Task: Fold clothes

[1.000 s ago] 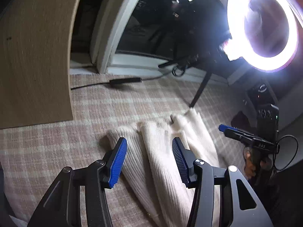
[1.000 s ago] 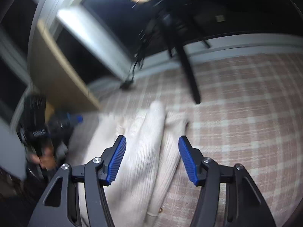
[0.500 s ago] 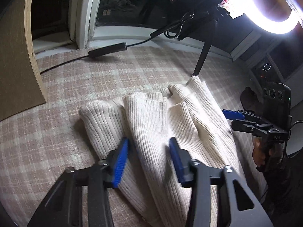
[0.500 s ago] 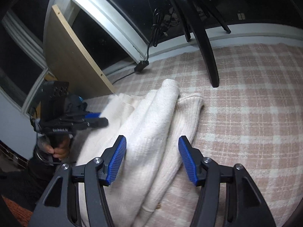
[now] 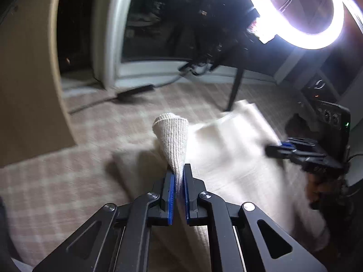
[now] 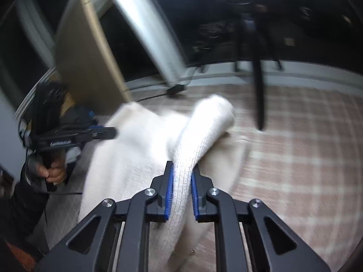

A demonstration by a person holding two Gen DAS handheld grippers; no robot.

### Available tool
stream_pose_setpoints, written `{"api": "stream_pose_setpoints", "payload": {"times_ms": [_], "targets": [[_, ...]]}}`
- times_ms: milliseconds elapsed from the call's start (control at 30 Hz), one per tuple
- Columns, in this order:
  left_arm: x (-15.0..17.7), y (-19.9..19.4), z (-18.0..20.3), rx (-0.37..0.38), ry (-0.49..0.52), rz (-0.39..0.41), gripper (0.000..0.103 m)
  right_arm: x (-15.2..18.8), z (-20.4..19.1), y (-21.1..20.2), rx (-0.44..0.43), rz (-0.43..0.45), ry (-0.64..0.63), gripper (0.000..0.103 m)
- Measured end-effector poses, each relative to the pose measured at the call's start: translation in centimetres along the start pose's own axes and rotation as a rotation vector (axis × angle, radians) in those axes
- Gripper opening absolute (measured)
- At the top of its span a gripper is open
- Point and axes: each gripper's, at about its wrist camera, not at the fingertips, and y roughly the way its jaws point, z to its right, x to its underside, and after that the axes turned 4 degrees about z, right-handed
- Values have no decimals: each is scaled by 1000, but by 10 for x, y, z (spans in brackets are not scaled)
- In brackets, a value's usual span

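Left wrist view shows your left tongs [image 5: 178,182] clenched on a sleeve [image 5: 171,133] of the cream sweater [image 5: 229,156]; the cuff end stands up and away from the jaws, clear of the rug [image 5: 56,181]. Right wrist view shows your right tongs [image 6: 182,189] clenched on the other sleeve [image 6: 204,129], a thicker roll that runs forward and up from the jaws, its cuff end lifted too. So both tongs are grasping knit, one sleeve each.

The sweater's body lies spread on the checked rug, in front of and below both tongs, between your two hands. Its long axis runs away from you, toward the window and the black stand leg [image 6: 258,95]. Each sleeve lies roughly along that same axis, one on either side of the body.

That is what the move to come turns on, as I judge it: the body sits inward of each grip, to the right of your left tongs and to the left of your right tongs. Neither hand is clearly nearer the midline. Blur hides the hem, so how many folds it already has I cannot tell.
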Motion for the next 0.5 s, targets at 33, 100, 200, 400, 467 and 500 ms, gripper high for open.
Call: {"api": "stream_pose_setpoints", "payload": {"times_ms": [33,100,200,400,467,500], "targets": [[1,9,-5,-12,-11,-24,7,2,4,10,35,-36,3,14],[4,34,-14,-52,-31,-92,9,6,9,28,93,-105,-1,20],[4,35,-18,-74,-45,-88,18,-1,3,21,114,-68,-25,25],[-6,16,-12,-171,8,-34,24,-25,-12,4,136,37,-104,25],[-5,26,-10,-186,18,-58,27,-27,-16,15,118,21,-123,25],[-5,31,-9,-193,24,-70,29,-26,-17,24,118,4,-125,25]]}}
